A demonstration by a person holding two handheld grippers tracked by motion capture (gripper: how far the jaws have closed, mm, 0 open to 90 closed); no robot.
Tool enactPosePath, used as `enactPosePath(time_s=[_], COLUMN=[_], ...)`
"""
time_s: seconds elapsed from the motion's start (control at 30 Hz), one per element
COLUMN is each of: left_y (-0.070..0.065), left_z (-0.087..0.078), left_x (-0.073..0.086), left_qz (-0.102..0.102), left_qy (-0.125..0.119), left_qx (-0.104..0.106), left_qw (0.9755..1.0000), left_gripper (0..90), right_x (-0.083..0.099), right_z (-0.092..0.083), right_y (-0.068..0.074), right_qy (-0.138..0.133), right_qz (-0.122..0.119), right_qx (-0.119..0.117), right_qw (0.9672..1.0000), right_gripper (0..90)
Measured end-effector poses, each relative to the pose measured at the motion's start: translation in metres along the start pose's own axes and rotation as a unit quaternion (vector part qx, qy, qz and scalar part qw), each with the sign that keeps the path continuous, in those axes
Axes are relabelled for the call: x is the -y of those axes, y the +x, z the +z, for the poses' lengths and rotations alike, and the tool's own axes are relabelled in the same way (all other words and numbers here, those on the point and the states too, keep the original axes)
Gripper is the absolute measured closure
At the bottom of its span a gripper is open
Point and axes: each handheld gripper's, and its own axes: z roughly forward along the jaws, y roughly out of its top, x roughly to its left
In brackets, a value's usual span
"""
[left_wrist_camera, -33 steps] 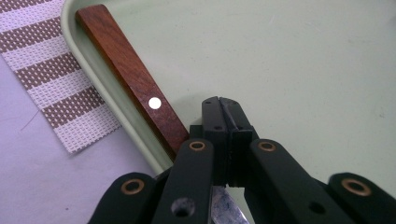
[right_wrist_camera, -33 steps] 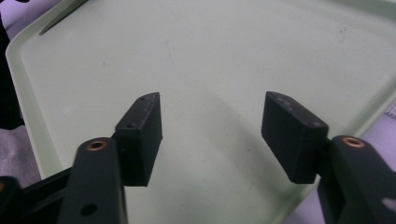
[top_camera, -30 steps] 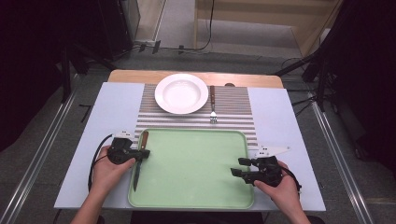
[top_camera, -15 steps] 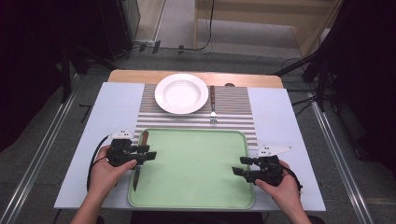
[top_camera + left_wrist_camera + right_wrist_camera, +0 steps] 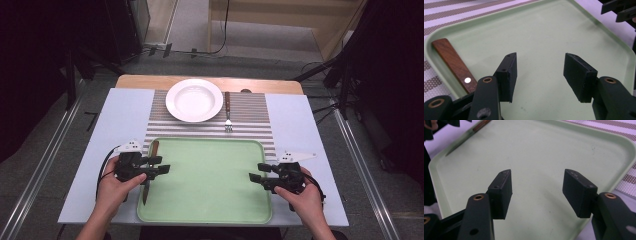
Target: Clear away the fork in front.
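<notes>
Green tray (image 5: 210, 200) sits at the near edge of the counter (image 5: 115, 130), its raised rim bounding a broad bare floor between the two sets of jaws; striped mat (image 5: 250, 107) lies beyond the tray's far rim. Left gripper (image 5: 159, 167) over the tray's left rim: jaws have just been opening, now spread wide, nothing between them. Knife (image 5: 148, 170) lies flat along the tray's left edge, directly beneath and slightly outboard of the left jaws; in the left gripper view its handle (image 5: 454, 65) sits left of the left jaw, apart from the pads. Handle is reddish-brown wood with a bright rivet; blade end is dark and thin, pointing toward the person, probably resting on the tray floor, though the gripper body covers the middle. Right gripper (image 5: 256, 177) over the tray's right side: jaws spread wide, empty, bare tray ahead of them. White plate (image 5: 194, 100) and fork (image 5: 227, 112) lie well beyond both sets of jaws.
</notes>
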Motion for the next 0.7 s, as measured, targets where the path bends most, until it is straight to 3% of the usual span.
enactPosePath(time_s=[0.1,0.23,0.4,0.6,0.7], left_y=[0.003,0.006,0.010,0.010,0.011], left_z=[-0.002,-0.004,-0.005,-0.004,-0.004], left_x=[-0.002,-0.004,-0.003,-0.003,-0.002], left_qz=[-0.010,0.000,0.002,0.008,0.001], left_qy=[-0.015,-0.027,-0.022,-0.009,-0.012], left_qx=[0.030,0.028,0.027,0.018,0.022], left_qw=[0.9994,0.9992,0.9994,0.9998,0.9997], left_gripper=[38.5,32.6,33.7,38.3,38.3], right_x=[-0.007,-0.013,-0.022,-0.037,-0.045], right_z=[0.000,0.002,0.009,0.013,0.015], right_y=[0.000,0.000,-0.003,-0.004,-0.007], right_qy=[0.012,0.008,0.006,0.001,-0.005], right_qz=[-0.001,-0.003,0.024,0.006,0.002], right_qx=[-0.011,-0.013,-0.033,-0.015,-0.009], right_qw=[0.9999,0.9999,0.9992,0.9999,0.9999], right_gripper=[39.1,35.9,34.3,34.5,34.5])
